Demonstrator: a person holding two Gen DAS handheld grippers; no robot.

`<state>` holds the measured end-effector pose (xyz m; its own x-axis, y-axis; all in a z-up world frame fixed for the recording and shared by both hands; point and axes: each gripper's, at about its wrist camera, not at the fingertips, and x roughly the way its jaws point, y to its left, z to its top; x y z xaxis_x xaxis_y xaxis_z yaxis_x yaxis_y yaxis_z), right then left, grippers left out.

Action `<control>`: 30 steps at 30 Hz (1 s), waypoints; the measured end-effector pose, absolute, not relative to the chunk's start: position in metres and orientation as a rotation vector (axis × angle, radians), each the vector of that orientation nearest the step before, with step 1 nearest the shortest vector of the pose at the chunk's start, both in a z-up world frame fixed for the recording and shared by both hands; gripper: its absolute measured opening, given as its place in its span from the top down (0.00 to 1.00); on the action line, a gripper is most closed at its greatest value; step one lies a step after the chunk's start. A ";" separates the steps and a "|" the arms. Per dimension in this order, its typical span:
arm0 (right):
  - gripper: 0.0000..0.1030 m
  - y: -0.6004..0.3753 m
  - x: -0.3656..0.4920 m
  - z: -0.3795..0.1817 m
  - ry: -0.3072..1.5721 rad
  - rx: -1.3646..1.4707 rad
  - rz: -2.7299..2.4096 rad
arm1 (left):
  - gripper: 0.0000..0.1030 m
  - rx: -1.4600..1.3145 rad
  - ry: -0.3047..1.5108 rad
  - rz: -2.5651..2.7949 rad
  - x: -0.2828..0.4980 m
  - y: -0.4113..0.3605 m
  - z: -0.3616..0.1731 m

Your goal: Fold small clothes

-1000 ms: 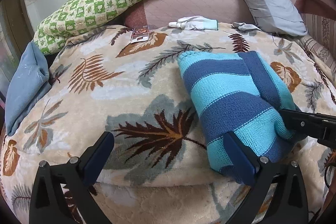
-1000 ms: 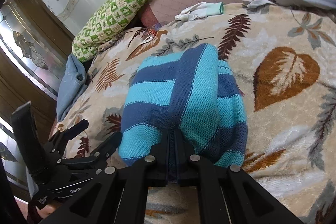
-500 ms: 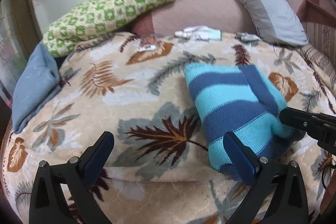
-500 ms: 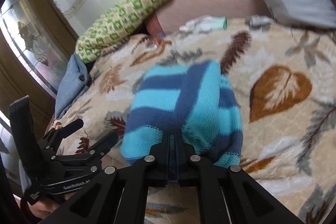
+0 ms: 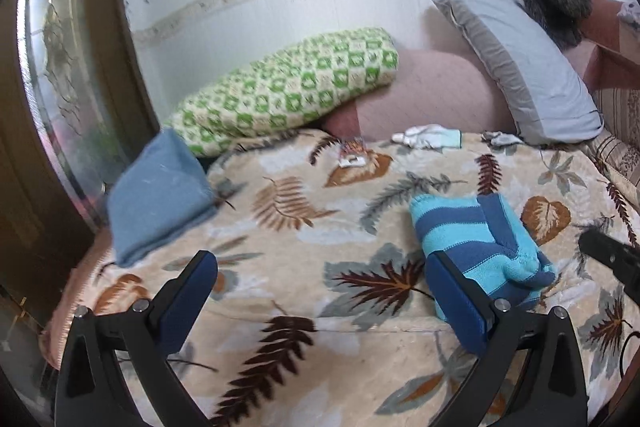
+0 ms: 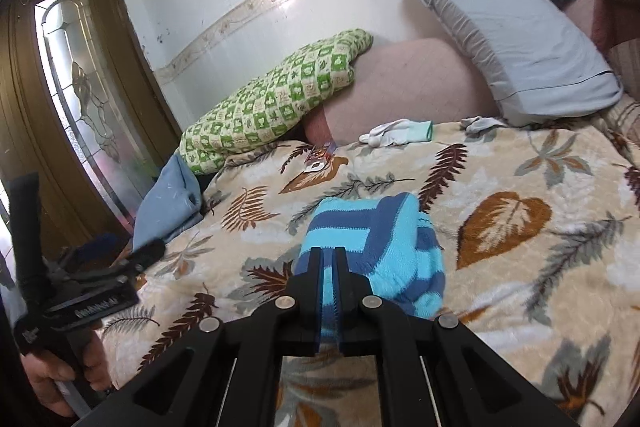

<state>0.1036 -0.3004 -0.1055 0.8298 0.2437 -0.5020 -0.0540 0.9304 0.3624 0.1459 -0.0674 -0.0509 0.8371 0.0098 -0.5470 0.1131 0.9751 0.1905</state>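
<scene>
A folded sweater (image 5: 472, 239) in light and dark blue stripes lies on the leaf-patterned blanket (image 5: 280, 247). In the right wrist view the sweater (image 6: 384, 239) sits just beyond my right gripper (image 6: 329, 255), whose jaws are shut. The left wrist view shows that gripper's black tip (image 5: 592, 243) a little to the right of the sweater, not touching it. My left gripper (image 5: 320, 291) stands wide open over the blanket with nothing between its blue pads; its right pad (image 5: 452, 299) overlaps the sweater's near corner in the picture. A hand (image 6: 52, 383) holds the left gripper (image 6: 132, 255).
A folded grey-blue cloth (image 5: 160, 195) lies at the bed's left edge. A green checked pillow (image 5: 288, 91), a pink cushion (image 5: 432, 95) and a grey pillow (image 5: 520, 67) line the wall. White gloves (image 5: 428, 139) and a small packet (image 5: 352, 153) lie at the back. A glazed door (image 6: 80, 87) stands left.
Both grippers have risen and drawn back from the bed. The right gripper, which was pinching the sweater's near edge, has come off it; the sweater stays folded on the blanket.
</scene>
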 end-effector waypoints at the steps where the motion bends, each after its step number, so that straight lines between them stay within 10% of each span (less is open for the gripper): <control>1: 0.94 -0.300 0.098 -0.104 0.572 0.350 0.160 | 0.00 0.220 0.562 -0.052 0.140 -0.065 -0.044; 30: 0.94 -0.271 -0.008 -0.023 0.466 0.288 0.186 | 0.00 0.210 0.392 -0.033 0.038 -0.038 0.048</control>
<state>-0.0084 -0.2710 -0.0234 0.8774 0.2413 -0.4146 -0.1109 0.9429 0.3140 0.0377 -0.0384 0.0476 0.9239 0.0089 -0.3825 0.0720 0.9778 0.1967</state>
